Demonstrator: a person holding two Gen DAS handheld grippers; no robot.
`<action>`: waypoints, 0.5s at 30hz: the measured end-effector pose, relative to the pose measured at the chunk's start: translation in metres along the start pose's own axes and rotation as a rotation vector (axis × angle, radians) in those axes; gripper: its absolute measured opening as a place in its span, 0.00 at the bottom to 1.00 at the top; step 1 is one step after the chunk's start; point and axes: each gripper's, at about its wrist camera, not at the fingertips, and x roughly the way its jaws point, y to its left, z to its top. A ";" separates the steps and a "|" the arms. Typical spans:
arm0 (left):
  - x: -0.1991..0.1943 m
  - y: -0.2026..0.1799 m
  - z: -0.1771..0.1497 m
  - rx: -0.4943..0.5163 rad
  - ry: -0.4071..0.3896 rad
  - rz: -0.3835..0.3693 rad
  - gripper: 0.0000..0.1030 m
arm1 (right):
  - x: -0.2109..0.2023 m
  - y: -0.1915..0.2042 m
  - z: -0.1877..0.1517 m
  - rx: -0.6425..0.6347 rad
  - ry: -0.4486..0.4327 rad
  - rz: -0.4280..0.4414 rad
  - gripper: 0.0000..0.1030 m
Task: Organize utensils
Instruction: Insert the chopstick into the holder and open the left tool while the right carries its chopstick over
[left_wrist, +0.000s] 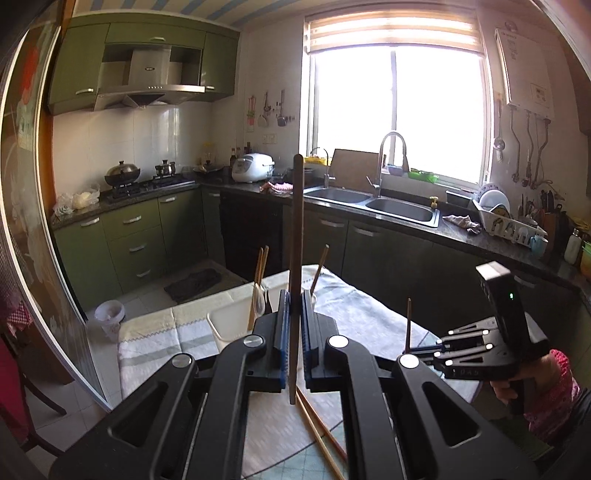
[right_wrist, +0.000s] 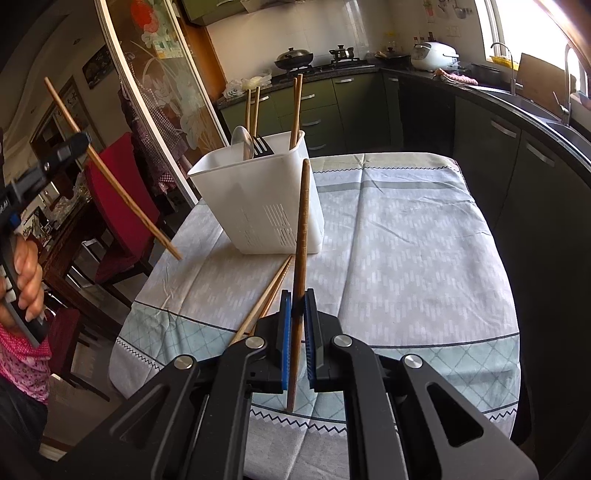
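Note:
My left gripper (left_wrist: 294, 301) is shut on a wooden chopstick (left_wrist: 296, 258) and holds it upright above the table; it also shows in the right wrist view (right_wrist: 107, 170), tilted. My right gripper (right_wrist: 298, 295) is shut on another wooden chopstick (right_wrist: 301, 229), held upright; it shows in the left wrist view (left_wrist: 408, 325). A white utensil holder (right_wrist: 262, 199) stands on the table with several chopsticks, a spoon (right_wrist: 242, 142) and a dark fork (right_wrist: 261, 146) in it. Two chopsticks (right_wrist: 266, 299) lie on the tablecloth in front of the holder.
The table carries a pale patterned tablecloth (right_wrist: 406, 240). A red chair (right_wrist: 114, 206) stands at its left side. Green kitchen cabinets (left_wrist: 140, 236), a double sink (left_wrist: 402, 210) and a dish rack (left_wrist: 506, 218) lie behind.

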 end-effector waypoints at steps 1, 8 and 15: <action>0.001 0.002 0.010 -0.001 -0.021 0.013 0.06 | -0.001 -0.001 -0.001 0.003 -0.001 0.002 0.07; 0.030 0.023 0.051 -0.037 -0.089 0.106 0.06 | -0.006 -0.009 -0.003 0.020 -0.014 0.014 0.07; 0.075 0.039 0.037 -0.070 -0.012 0.155 0.06 | -0.015 -0.014 0.001 0.020 -0.030 0.016 0.07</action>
